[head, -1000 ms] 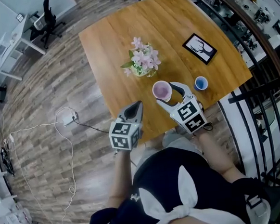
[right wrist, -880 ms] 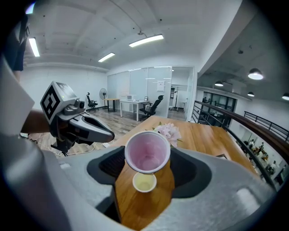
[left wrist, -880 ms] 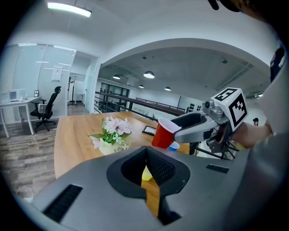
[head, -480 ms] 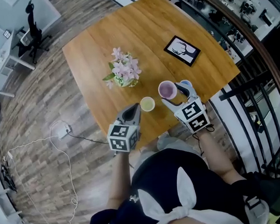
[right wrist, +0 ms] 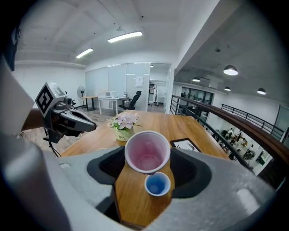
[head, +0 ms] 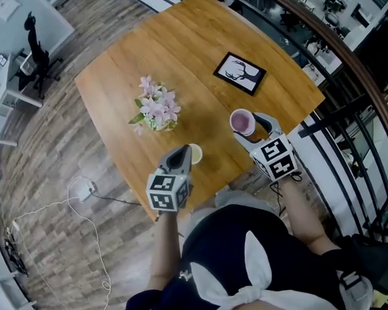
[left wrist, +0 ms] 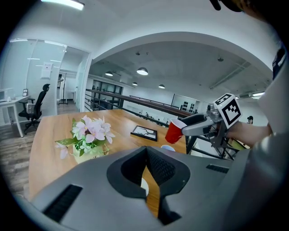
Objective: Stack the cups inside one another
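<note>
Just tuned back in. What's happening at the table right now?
A person is partway through stacking cups. The right gripper is closed on the red cup and holds it in the air over the small blue cup, which stands on the wooden table near its edge. The left gripper is shut and empty, with its tip beside a pale yellow cup on the table. No cup is nested in another yet.

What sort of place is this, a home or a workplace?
Most likely an open-plan office or lab on an upper floor: an office chair beside white desks, a railing overlooking cluttered benches below, and strip lights overhead.
</note>
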A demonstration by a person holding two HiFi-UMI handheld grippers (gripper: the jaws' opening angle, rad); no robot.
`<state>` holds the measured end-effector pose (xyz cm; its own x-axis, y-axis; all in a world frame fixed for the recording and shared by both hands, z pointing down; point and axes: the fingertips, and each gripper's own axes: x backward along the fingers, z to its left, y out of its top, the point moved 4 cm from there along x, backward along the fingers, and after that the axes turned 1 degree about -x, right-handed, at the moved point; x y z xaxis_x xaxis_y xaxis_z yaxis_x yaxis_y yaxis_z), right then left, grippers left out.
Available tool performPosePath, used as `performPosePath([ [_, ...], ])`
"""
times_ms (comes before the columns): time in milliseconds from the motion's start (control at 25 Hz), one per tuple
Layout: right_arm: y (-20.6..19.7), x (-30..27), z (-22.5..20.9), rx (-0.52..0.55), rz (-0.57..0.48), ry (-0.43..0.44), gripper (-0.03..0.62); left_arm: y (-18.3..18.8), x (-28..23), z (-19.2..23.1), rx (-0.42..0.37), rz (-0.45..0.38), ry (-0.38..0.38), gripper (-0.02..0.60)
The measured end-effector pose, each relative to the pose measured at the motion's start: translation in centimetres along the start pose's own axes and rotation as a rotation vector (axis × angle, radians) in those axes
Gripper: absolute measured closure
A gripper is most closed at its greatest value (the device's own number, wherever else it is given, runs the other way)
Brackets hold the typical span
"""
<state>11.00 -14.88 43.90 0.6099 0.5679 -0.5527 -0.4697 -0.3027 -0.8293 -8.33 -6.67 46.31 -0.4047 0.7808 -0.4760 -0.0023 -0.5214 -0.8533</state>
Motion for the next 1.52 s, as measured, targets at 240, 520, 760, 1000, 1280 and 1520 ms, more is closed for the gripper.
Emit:
performPosePath([
  [240, -0.9, 0.3, -2.8, -0.020, 0.007, -0.030, 0.286, 0.4, -1.7, -0.3, 0.002, 0.007, 0.002, 0.563],
  [520, -1.6, 0.1, -4.3, -0.036, 0.014, -0.043, 0.286, 0.7, -2.9, -0.4, -0.002, 0.020, -0.002, 0.563],
  [760, -2.0, -0.3, -4.5, -0.044, 0.025, -0.038, 0.284, 0.6, -3.1, -0.3, 0.001, 0.032, 0.000, 0.563],
  [1000, -2.8, -0.9, -4.5, -0.052, 0.042, -0.034, 0.284, 0.3, -3.1, 0.1, 0.005, 0.038, 0.008, 0.563],
  [1280, -4.4, -1.8, -4.2, -0.087, 0.082, -0.007, 0.283, 0.0, -3.0, 0.5, 0.016, 0.028, 0.021, 0.563],
  [1520, -5.9, -3.1, -4.2, -0.106, 0.118, 0.015, 0.283, -0.6, -3.0, 1.2, 0.023, 0.033, 0.031, 0.563],
])
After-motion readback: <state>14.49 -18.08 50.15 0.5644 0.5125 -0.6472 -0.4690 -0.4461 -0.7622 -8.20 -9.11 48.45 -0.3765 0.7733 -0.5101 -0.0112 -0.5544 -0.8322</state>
